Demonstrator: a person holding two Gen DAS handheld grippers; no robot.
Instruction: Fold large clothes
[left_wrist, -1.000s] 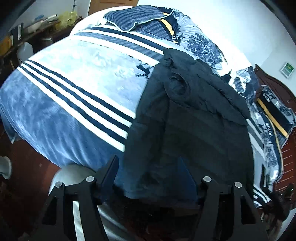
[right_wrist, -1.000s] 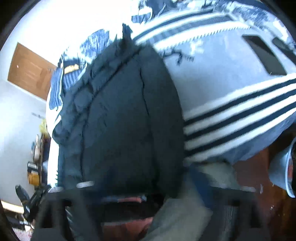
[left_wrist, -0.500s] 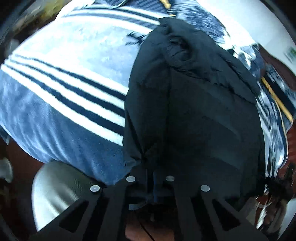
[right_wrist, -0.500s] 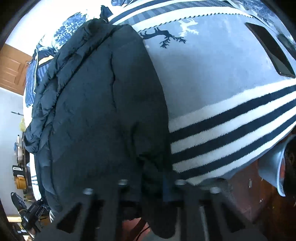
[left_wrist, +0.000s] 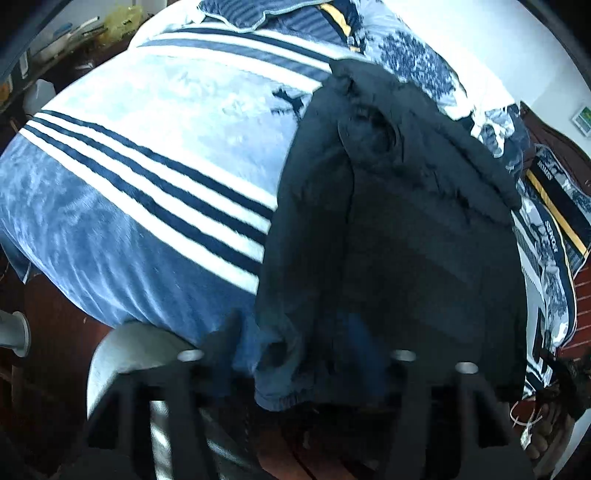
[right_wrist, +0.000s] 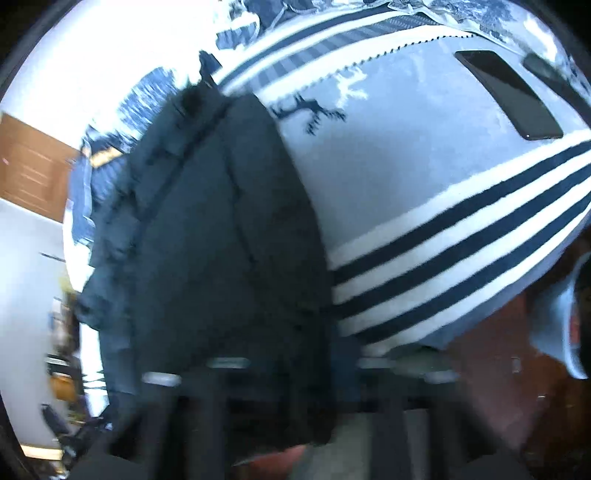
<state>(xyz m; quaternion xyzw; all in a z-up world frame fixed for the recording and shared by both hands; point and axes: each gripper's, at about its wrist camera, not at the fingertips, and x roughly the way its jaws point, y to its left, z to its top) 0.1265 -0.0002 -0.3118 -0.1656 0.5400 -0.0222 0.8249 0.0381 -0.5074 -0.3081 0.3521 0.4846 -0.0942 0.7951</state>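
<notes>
Both grippers were at the near hem of the dark jacket (left_wrist: 399, 229), which lay lengthwise on the striped blanket (left_wrist: 147, 177) of the bed, hem hanging over the near edge. Left gripper (left_wrist: 295, 347) jaws were opening, hem corner between them, not pinched. Right gripper (right_wrist: 291, 362) jaws were opening too, blurred, the opposite hem corner in the gap. Step looked like regrasping the hem for the lengthwise fold. Next move likely needed both closing on the hem together, then carrying it toward the collar.
</notes>
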